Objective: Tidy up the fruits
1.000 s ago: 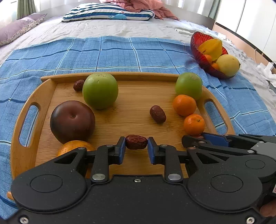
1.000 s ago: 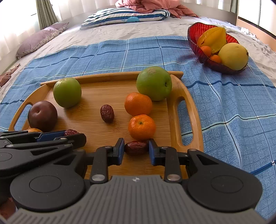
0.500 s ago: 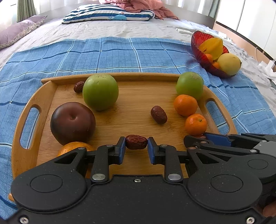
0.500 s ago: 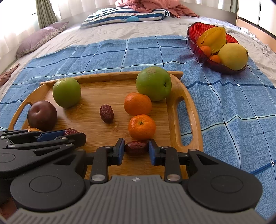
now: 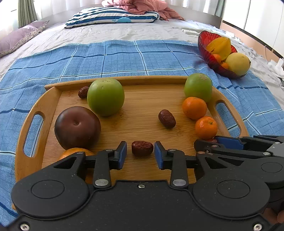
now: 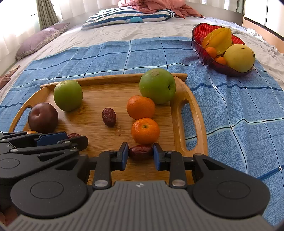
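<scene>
A wooden tray (image 5: pixel 142 80) on a blue checked cloth holds two green apples (image 5: pixel 105 96) (image 5: pixel 198 87), a dark plum (image 5: pixel 77 128), two mandarins (image 5: pixel 194 107) (image 5: pixel 206 127) and loose red dates (image 5: pixel 166 118). My left gripper (image 5: pixel 140 151) is over the tray's near edge. Its jaws are opening, and a date (image 5: pixel 142 147) lies between them with a gap on each side. At the tray's near right, my right gripper (image 6: pixel 140 152) is shut on another date (image 6: pixel 140 153), both pads touching it. An orange fruit (image 5: pixel 74 152) is half hidden behind the left finger.
A red glass bowl (image 5: pixel 200 40) at the far right holds a starfruit, a yellow pear and small mandarins. One more date (image 5: pixel 83 92) lies behind the left apple. A striped pillow (image 5: pixel 113 16) and a purple cushion (image 5: pixel 19 38) lie further up the bed.
The left jaws have spread apart off the date, which now rests loose on the tray between them. The right gripper and its date look the same.
</scene>
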The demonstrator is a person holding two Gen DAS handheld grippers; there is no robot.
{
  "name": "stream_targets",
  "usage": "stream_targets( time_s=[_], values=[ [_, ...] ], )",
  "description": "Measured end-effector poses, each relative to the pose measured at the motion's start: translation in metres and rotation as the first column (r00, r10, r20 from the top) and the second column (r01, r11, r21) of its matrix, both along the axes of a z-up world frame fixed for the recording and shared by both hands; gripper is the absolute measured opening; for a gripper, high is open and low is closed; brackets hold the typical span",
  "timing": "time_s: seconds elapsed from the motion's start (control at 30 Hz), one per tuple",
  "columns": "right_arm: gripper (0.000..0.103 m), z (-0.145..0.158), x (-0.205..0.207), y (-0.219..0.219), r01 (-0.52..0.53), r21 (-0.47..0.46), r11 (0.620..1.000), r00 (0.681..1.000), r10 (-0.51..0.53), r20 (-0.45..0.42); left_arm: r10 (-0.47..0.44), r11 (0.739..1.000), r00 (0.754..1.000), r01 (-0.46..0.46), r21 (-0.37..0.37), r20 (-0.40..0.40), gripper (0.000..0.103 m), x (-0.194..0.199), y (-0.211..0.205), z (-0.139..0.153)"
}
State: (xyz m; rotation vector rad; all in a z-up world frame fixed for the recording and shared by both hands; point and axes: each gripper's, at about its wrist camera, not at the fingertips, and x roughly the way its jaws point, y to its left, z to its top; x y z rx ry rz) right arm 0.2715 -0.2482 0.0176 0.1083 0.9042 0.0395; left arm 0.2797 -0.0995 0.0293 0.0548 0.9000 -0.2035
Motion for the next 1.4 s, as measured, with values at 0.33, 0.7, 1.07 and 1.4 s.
stream_targets(
  time_s=[0.33,0.7,1.07,1.4],
  values=[
    [0.04,-0.001,0.0,-0.003,0.015,0.001,1.0,1.0,-0.015,0.005,0.016,1.0,1.0,-0.016,0.015,0.008,0.052,0.0,0.002,-0.001],
    [0.04,0.003,-0.005,-0.005,0.017,0.008,1.0,1.0,-0.017,0.021,0.044,0.999,0.999,-0.044,0.008,0.008,0.073,0.0,0.011,0.0],
    [0.057,0.01,-0.012,-0.007,0.024,-0.006,1.0,0.999,-0.024,0.046,0.064,0.998,0.998,-0.064,-0.012,0.016,0.088,-0.007,0.021,0.007],
    [0.066,0.014,-0.019,-0.001,0.015,-0.032,0.999,0.998,-0.013,0.068,0.076,0.997,0.996,-0.075,-0.014,0.041,0.092,-0.016,0.031,0.014]
  ],
)
